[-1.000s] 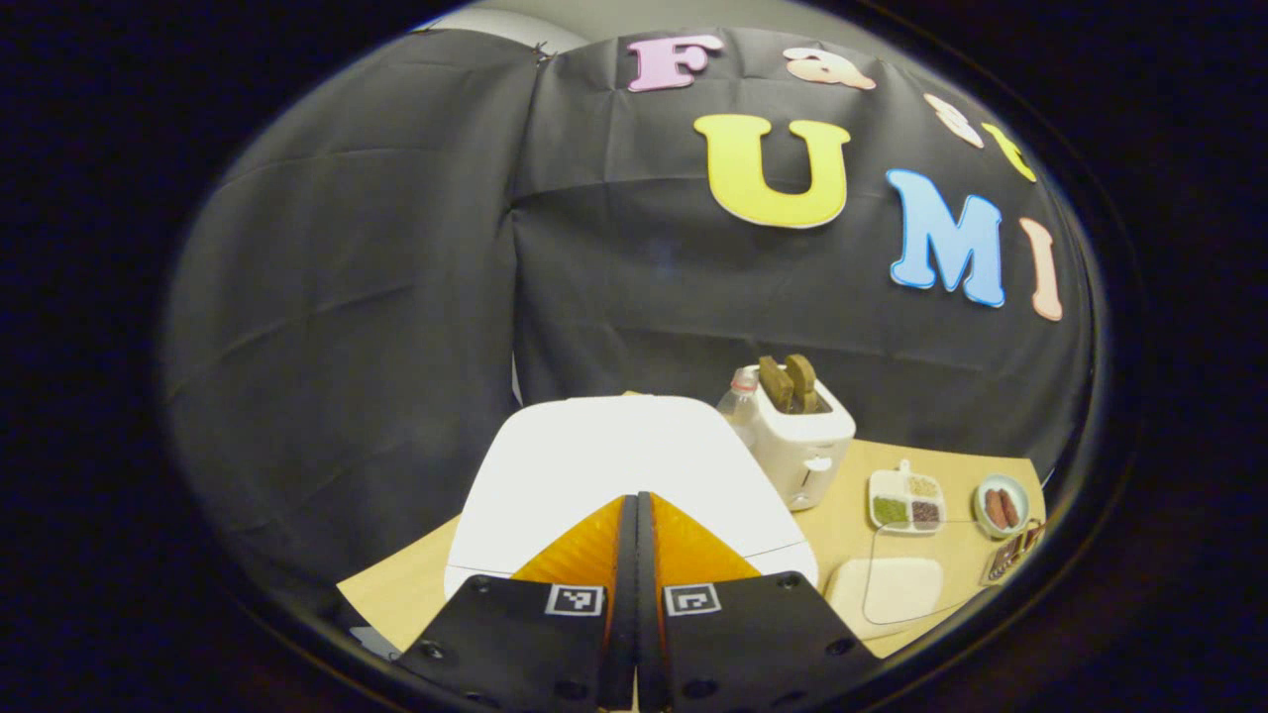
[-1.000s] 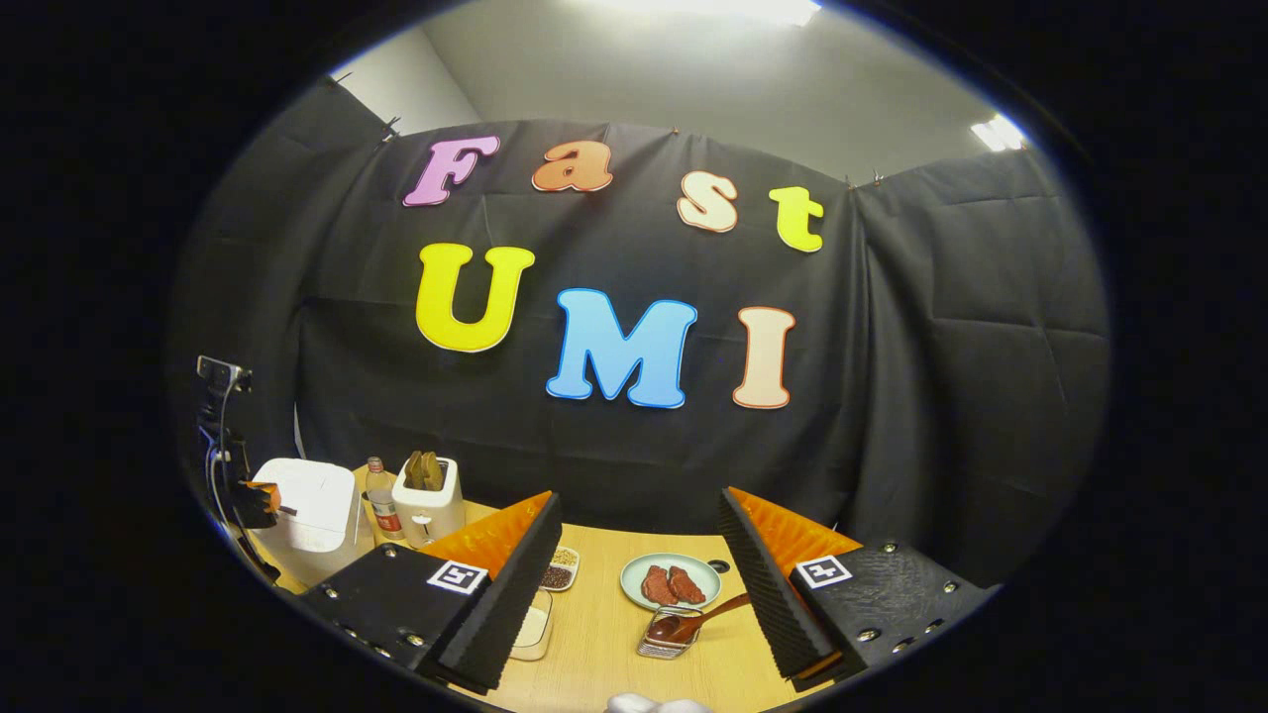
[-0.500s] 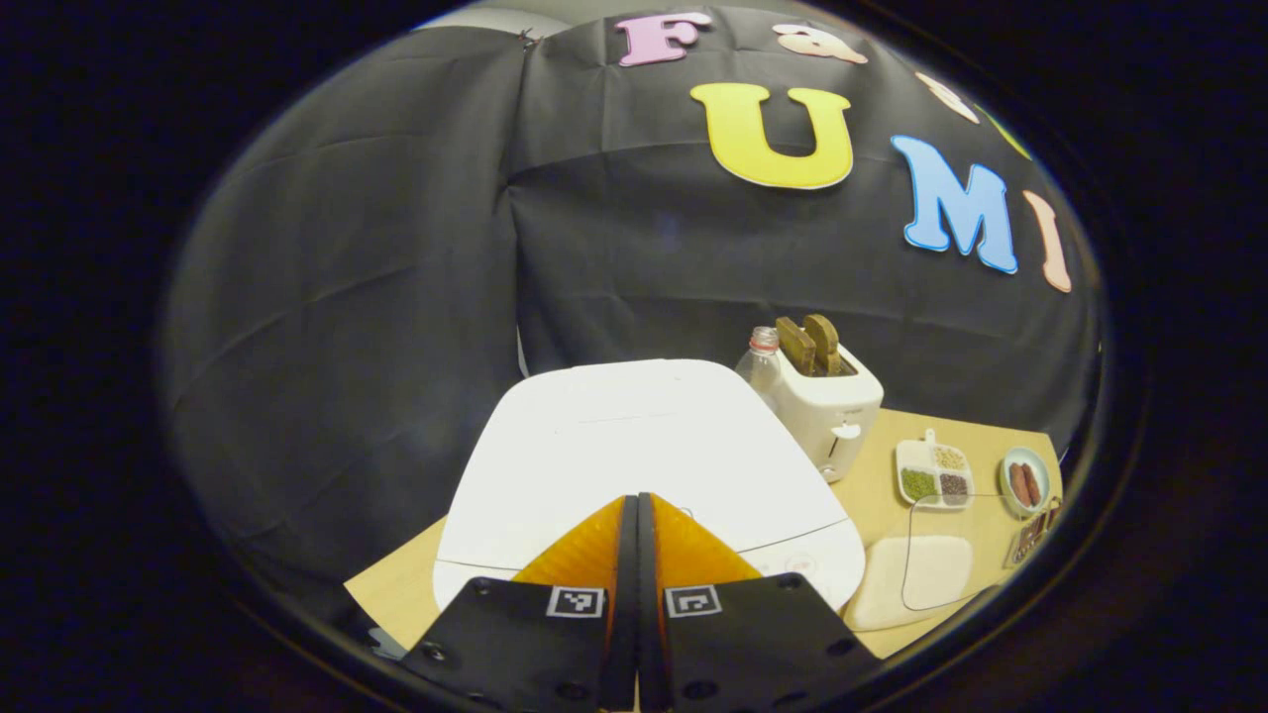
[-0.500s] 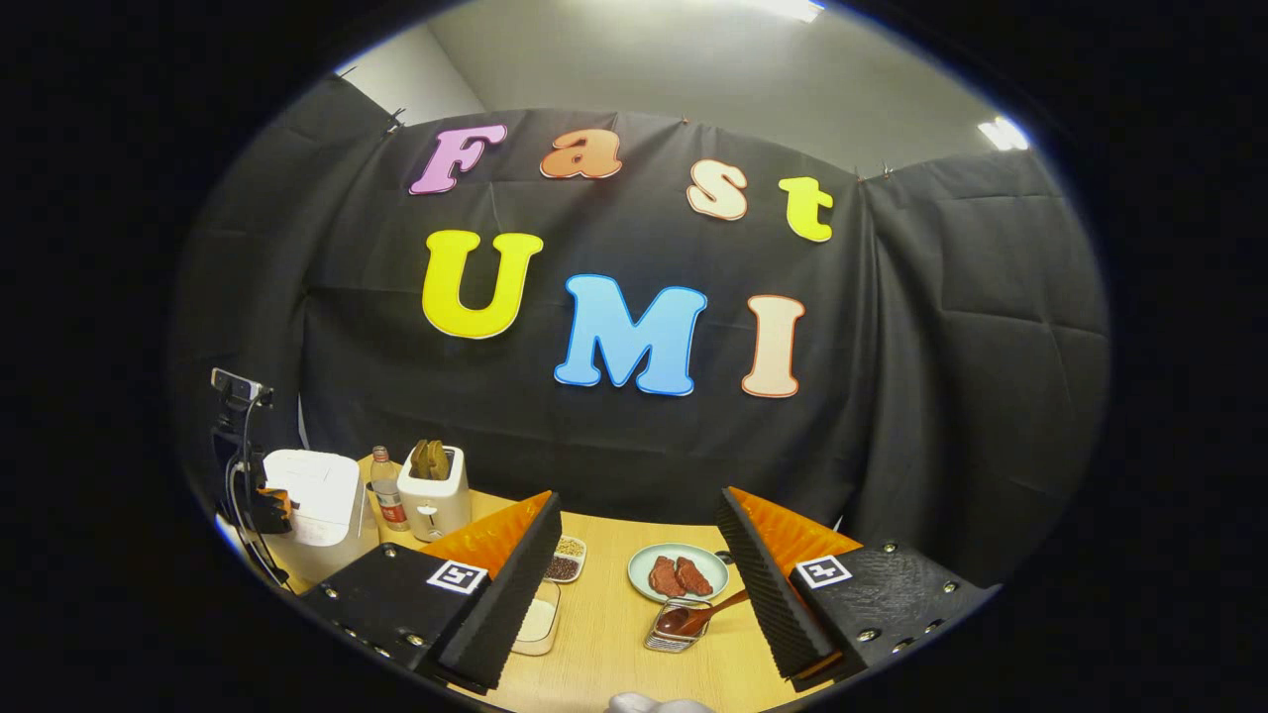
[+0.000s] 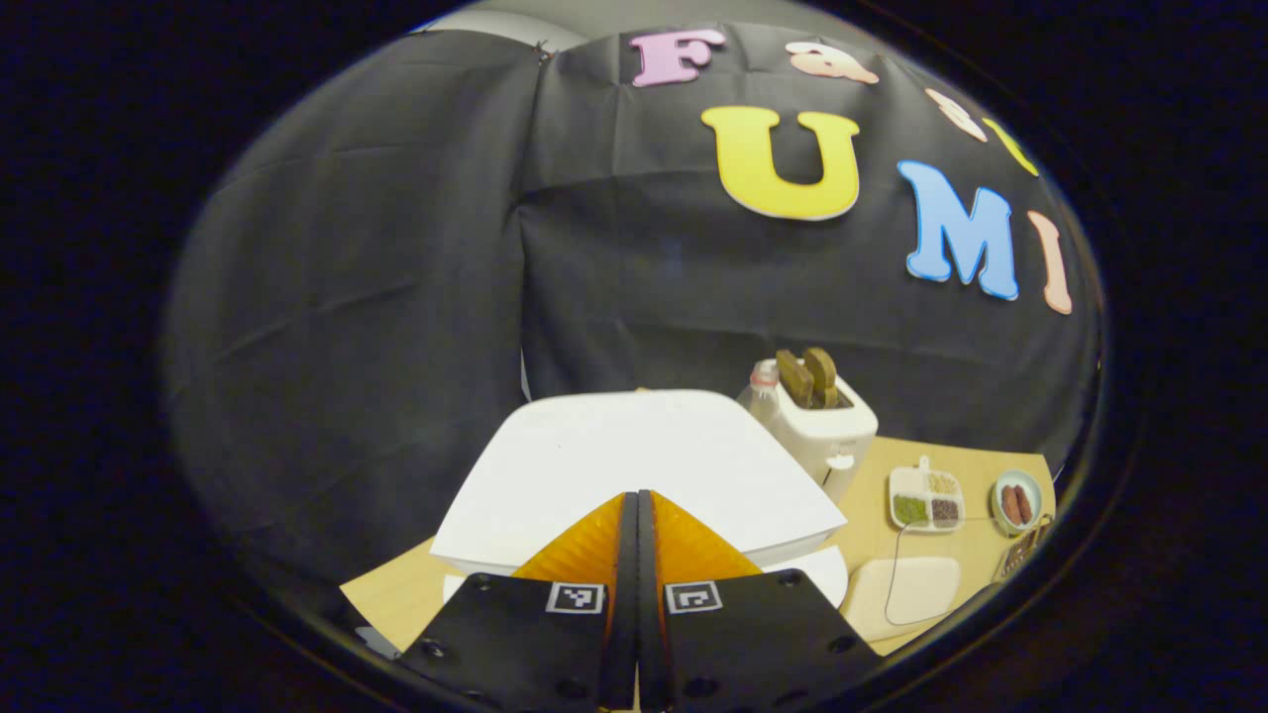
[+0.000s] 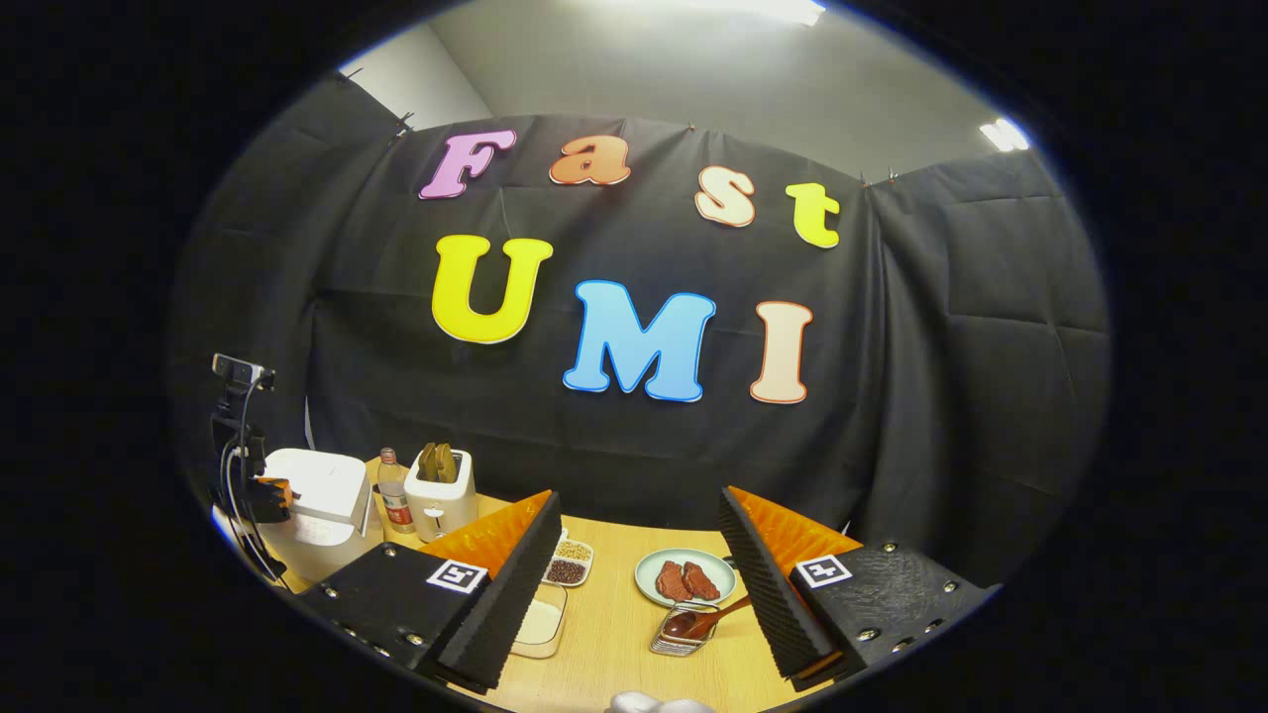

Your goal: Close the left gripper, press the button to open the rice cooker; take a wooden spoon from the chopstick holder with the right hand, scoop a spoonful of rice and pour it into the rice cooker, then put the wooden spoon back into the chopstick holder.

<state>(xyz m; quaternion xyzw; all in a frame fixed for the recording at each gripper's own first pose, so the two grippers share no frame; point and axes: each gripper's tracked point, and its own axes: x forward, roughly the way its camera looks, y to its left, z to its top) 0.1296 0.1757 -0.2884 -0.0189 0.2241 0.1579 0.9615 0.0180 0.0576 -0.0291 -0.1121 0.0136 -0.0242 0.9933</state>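
Left tool (image 5: pixel 637 515) closed at rice cooker (image 5: pixel 634 465) front, lid popped ajar; right tool (image 6: pixel 639 535) open above tabletop (image 6: pixel 604 634), wooden spoon (image 6: pixel 698 622) in holder (image 6: pixel 676 639)

Wooden table (image 6: pixel 614 634) with cooker (image 5: pixel 634 465), toaster (image 5: pixel 822 431)

white toaster (image 5: pixel 822 428), bottle (image 6: pixel 396 503), plate of meat (image 6: pixel 686 578)

We see ceiling lights (image 6: pixel 763 8) glaring overhead; the left gripper view is dimmer, its cooker lid (image 5: pixel 634 465) overexposed, edges fisheye-bent.
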